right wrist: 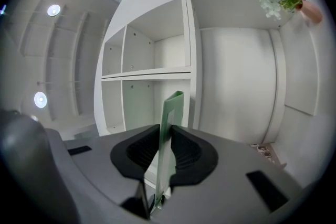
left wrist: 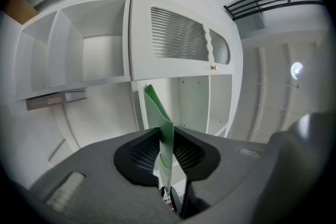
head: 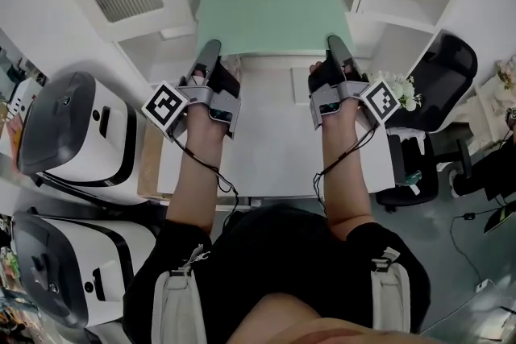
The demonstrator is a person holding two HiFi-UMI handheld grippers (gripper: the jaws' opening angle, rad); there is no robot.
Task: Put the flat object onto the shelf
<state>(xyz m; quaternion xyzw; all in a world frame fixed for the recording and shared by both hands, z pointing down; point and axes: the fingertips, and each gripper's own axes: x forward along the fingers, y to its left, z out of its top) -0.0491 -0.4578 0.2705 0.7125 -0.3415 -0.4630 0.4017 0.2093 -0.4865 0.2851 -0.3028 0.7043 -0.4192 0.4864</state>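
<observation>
Clamping green sheet, left gripper, right gripper, whole face only overhead

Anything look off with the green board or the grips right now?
Nothing stands out. The green board looks flat and intact, with the left gripper and right gripper each clamped on its near edge, one by each corner.

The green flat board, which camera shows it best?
The head view: it shows the green board as a broad face, held at its near corners by the left gripper and right gripper. Each gripper view shows only a thin edge-on strip pinched between its jaws.
</observation>
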